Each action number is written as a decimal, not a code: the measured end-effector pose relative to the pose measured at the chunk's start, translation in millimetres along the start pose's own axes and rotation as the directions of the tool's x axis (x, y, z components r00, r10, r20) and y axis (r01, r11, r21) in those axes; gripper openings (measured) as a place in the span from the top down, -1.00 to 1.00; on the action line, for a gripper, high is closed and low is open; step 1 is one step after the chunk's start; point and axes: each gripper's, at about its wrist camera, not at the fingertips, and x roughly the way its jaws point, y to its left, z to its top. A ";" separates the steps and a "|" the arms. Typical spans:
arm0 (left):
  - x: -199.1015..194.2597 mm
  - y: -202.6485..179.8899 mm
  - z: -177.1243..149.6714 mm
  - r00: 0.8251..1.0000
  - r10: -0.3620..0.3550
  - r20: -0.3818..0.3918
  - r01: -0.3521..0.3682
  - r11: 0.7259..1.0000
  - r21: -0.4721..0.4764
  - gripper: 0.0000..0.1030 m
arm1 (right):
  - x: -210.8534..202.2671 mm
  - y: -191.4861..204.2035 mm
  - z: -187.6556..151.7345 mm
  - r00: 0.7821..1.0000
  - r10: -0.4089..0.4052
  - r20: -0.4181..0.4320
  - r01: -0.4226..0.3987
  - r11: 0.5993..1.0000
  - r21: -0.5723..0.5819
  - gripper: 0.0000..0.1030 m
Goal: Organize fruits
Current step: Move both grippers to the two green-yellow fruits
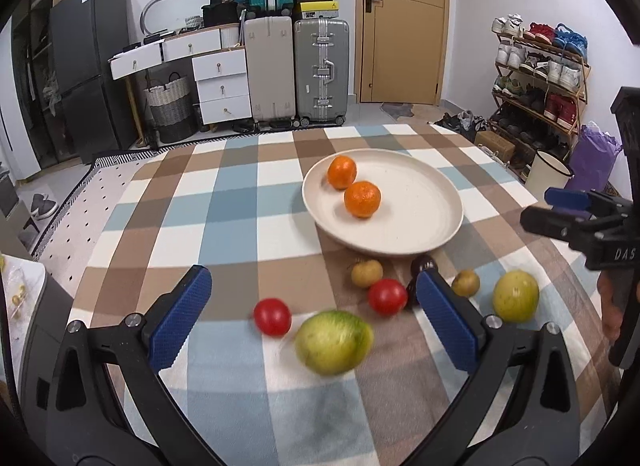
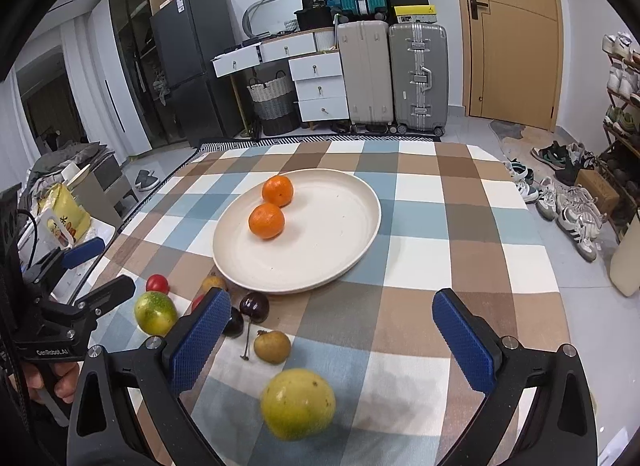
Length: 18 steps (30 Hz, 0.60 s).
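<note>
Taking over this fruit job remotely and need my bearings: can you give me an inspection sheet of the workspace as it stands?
Surface: checked tablecloth, flat, no spills seen.
Job's things: two oranges on the cream plate. Loose on the cloth before it: two yellow-green fruits, two red tomatoes, two small brown fruits, two dark cherries.
Clutter: nothing seen on the cloth.
Grippers: left tongs open around the blurred yellow-green fruit, not touching; right tongs open, empty.
Cables: one dark lead at the left edge.
Surroundings: suitcases, drawers, door, shoe rack.
</note>
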 end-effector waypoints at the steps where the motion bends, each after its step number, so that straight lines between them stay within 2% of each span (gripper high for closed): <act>1: -3.2 1.6 -4.3 1.000 -0.001 -0.004 0.001 1.000 -0.004 -0.98 | -2.5 1.1 -1.9 1.000 0.001 -0.001 -0.001 1.000 -0.002 -0.99; 10: -9.3 6.6 -26.2 0.999 -0.040 -0.022 0.039 0.999 -0.025 -0.98 | -12.7 8.3 -22.1 1.000 0.006 -0.020 -0.007 1.000 -0.015 -0.99; 12: -5.9 4.9 -29.3 0.997 -0.064 -0.039 0.063 0.998 -0.026 -0.98 | -12.2 8.8 -27.0 1.000 0.007 -0.024 -0.007 1.000 -0.017 -0.99; 18: 2.7 -1.6 -35.9 0.995 -0.074 -0.061 0.074 0.997 -0.012 -0.98 | -2.0 3.8 -39.2 0.998 0.016 -0.053 -0.016 1.000 0.000 -0.99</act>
